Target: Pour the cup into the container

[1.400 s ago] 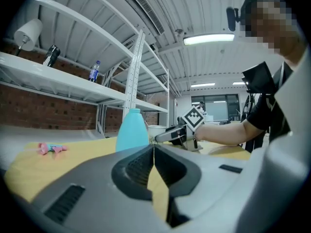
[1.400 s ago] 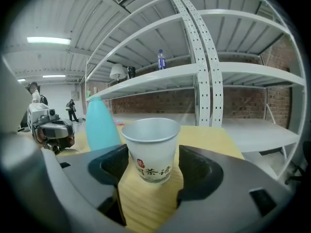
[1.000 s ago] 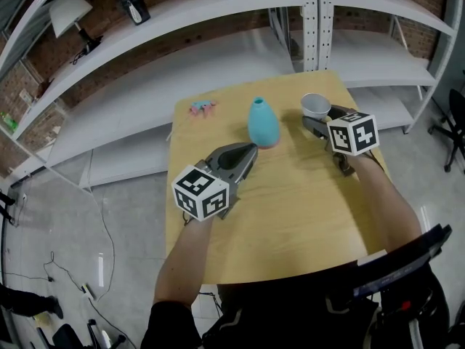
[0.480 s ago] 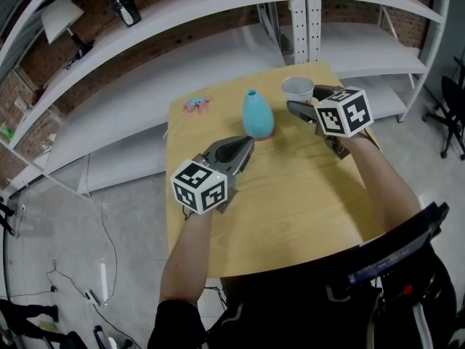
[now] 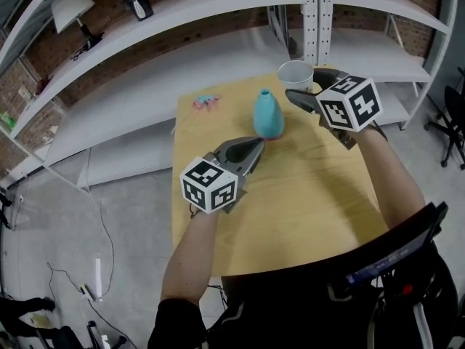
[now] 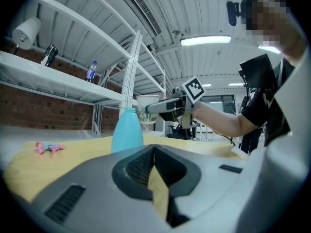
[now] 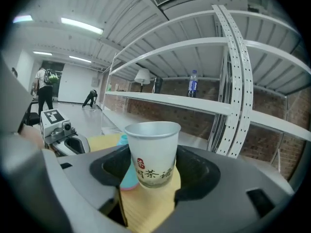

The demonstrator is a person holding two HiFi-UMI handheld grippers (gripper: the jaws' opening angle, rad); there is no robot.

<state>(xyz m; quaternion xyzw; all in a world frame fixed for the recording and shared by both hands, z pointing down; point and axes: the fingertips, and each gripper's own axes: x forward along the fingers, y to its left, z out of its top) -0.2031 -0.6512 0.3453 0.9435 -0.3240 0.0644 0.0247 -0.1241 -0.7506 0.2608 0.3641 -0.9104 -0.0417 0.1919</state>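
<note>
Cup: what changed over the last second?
The cup, held in the right claw, has risen off the table and moved left toward the mouth of the blue container. It is still upright. The left claw stayed shut and empty just short of the container, which has not moved.

The white paper cup [image 7: 151,152] is looking matt, the turquoise plastic vase-shaped container [image 5: 268,114] smooth, and the light wooden tabletop [image 5: 290,195] is showing fine grain.
</note>
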